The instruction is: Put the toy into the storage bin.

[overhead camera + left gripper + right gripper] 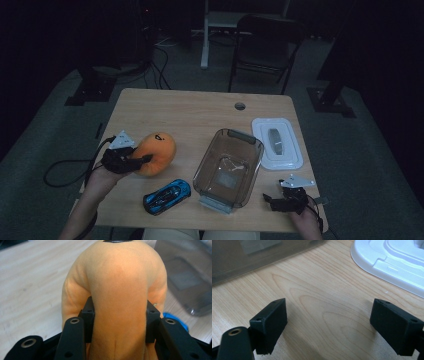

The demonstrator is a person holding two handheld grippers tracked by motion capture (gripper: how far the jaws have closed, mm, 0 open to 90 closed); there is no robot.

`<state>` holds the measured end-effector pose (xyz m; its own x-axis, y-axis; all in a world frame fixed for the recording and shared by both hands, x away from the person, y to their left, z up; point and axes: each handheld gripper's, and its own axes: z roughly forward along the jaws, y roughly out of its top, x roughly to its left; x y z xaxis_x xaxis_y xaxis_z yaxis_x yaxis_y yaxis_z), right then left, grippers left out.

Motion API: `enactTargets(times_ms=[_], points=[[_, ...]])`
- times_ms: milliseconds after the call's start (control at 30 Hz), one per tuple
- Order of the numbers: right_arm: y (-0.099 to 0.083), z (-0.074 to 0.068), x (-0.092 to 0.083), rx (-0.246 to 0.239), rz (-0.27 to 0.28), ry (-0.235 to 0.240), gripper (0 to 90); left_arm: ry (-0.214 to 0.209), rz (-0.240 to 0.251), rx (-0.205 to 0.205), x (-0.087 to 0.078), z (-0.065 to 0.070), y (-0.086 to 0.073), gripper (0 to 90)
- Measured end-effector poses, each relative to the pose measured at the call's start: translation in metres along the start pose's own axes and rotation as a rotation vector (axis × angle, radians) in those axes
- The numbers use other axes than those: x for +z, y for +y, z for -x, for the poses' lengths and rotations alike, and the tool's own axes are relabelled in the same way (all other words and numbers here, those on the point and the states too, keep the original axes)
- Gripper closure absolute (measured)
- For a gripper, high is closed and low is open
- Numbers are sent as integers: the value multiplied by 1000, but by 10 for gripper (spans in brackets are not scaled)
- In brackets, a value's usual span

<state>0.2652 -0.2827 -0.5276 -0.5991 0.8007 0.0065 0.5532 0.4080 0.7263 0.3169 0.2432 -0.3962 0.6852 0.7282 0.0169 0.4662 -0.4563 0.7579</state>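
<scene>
An orange plush toy [157, 152] with a black mark on top is at the table's left side, and my left gripper [142, 161] is shut on it. In the left gripper view both black pads [88, 320] press into the plush toy [117, 290], squeezing its middle. A blue toy car [167, 196] lies near the front edge. A clear plastic bin [229, 167] stands in the middle with nothing in it. Its white lid [277, 142] lies to the right. My right gripper [272, 200] rests open near the front right corner, with bare wood between its pads [270, 322].
The wooden table [200, 115] has a cable hole [240, 106] near the back edge. A folding chair [265, 42] and desk legs stand on the dark floor beyond. Cables trail off the table's left side.
</scene>
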Motion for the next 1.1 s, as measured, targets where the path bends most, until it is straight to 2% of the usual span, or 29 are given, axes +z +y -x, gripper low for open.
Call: enactTargets(times_ms=[233,300,467,500,667,833,933,1000,1100], points=[[0,0,0,-1,0,-1,138,-48,70,90,-4,12,27,592],[0,0,0,1,1,-2,138,-54,80,114,-5,15,34,592],[0,-1,0,0,1,-2,137,-114,102,174,-3,21,52,592],[0,-1,0,0,1,-2,137,-115,104,189,-3,23,55,591],[0,-1,0,1,1,-2,137,-157,106,256,6,38,76,591],[0,-1,0,1,1,-2,137,-193,119,303,18,50,96,591],[0,-1,0,0,1,-2,137,-237,135,332,26,57,107,590],[0,-1,0,0,1,-2,137,-260,139,363,31,63,112,590],[0,-1,0,1,1,-1,137,-294,136,389,40,71,120,589]])
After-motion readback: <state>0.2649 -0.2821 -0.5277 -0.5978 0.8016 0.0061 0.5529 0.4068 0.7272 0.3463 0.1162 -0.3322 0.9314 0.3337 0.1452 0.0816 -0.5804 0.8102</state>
